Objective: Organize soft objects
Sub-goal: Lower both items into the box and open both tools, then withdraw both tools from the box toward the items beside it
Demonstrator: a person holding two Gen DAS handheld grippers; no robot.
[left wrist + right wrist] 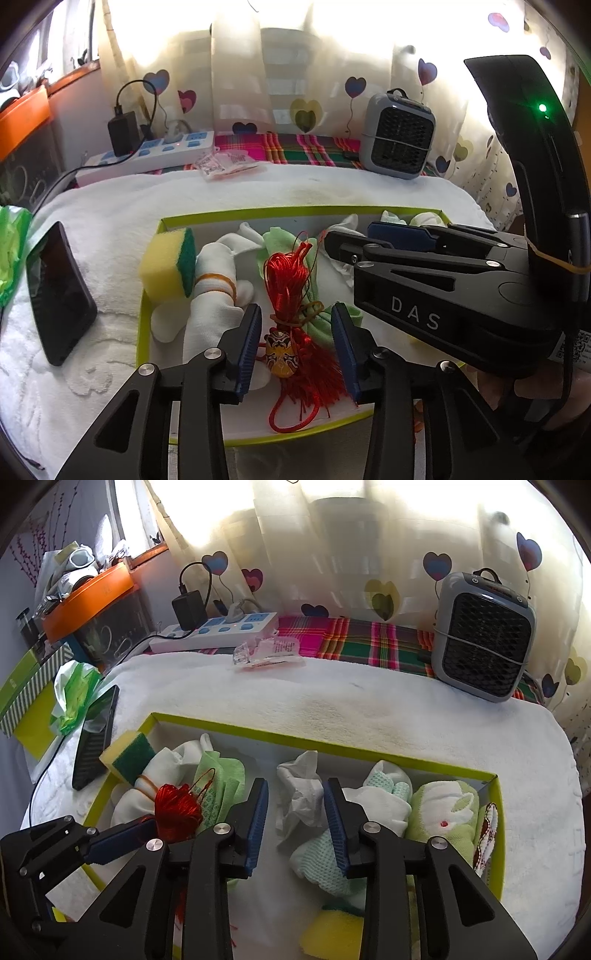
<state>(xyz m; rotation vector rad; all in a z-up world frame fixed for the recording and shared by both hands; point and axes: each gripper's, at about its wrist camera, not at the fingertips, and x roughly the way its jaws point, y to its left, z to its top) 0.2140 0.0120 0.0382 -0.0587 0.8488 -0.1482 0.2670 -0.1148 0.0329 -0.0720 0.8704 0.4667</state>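
Note:
A shallow box with a lime-green rim [258,212] [295,738] sits on a white towel and holds several soft items. My left gripper [295,347] is open. A red tassel [286,280] with a painted mask charm [280,350] lies between its pads, and neither pad presses on it. Beside the tassel are a white sock roll with an orange band [214,295] and a yellow-green sponge [170,262]. My right gripper [295,823] is open over a crumpled white tissue [299,797] and a mint mesh cloth [317,856]. A rolled green towel [447,812] fills the box's right end.
A dark phone [59,295] [96,738] lies left of the box. A power strip [221,627], a plastic wrapper [269,650] and a grey fan unit [484,638] stand at the back. A green plastic bag [74,694] sits at the far left.

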